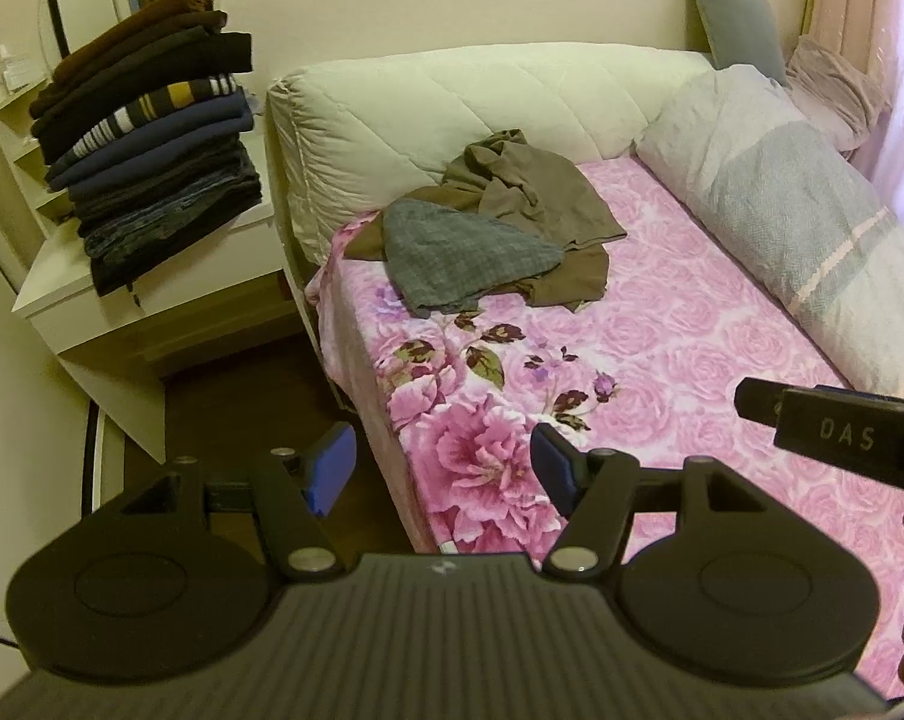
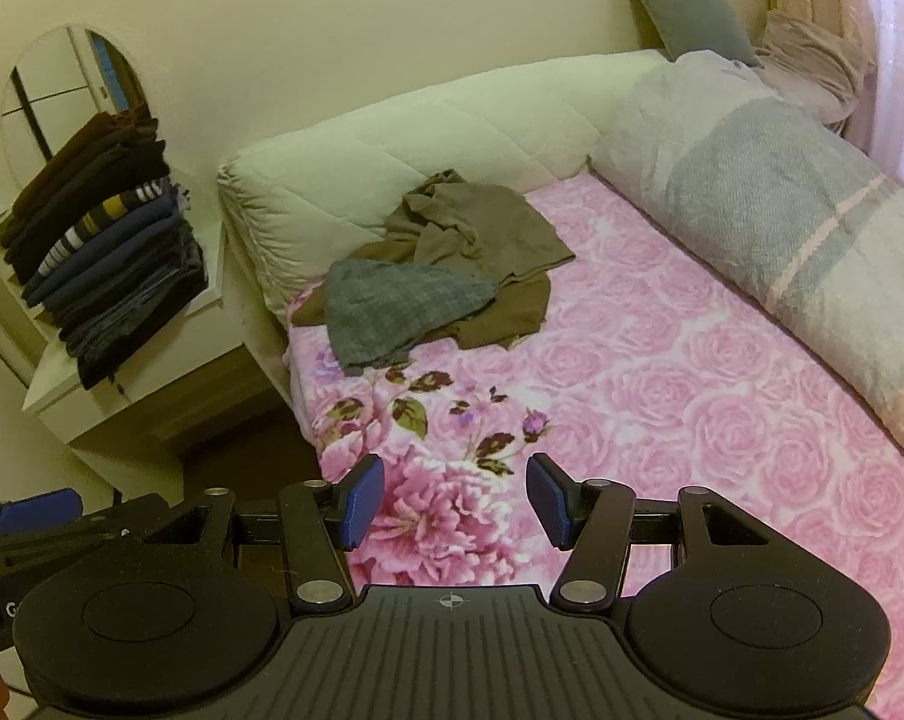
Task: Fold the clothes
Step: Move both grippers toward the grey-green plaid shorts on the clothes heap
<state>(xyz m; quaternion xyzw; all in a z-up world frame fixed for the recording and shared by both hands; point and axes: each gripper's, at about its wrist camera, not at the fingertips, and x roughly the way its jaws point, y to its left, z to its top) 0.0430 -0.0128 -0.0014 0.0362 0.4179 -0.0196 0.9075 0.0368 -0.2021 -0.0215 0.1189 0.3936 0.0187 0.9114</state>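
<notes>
A heap of loose clothes lies at the far left of the bed: a crumpled olive-brown garment (image 1: 524, 192) (image 2: 482, 228) with a grey checked cloth (image 1: 464, 258) (image 2: 392, 306) on top of its left side. My left gripper (image 1: 443, 468) is open and empty, held above the bed's near corner, far from the heap. My right gripper (image 2: 455, 501) is open and empty over the pink floral blanket (image 2: 662, 396), also short of the heap. The right gripper's body shows at the right of the left wrist view (image 1: 836, 432).
A tall stack of folded dark clothes (image 1: 152, 144) (image 2: 104, 264) stands on a white side table (image 1: 80, 300) left of the bed. A cream quilted headboard (image 1: 452, 102), a rolled grey blanket (image 1: 812, 228) and pillows line the far and right sides.
</notes>
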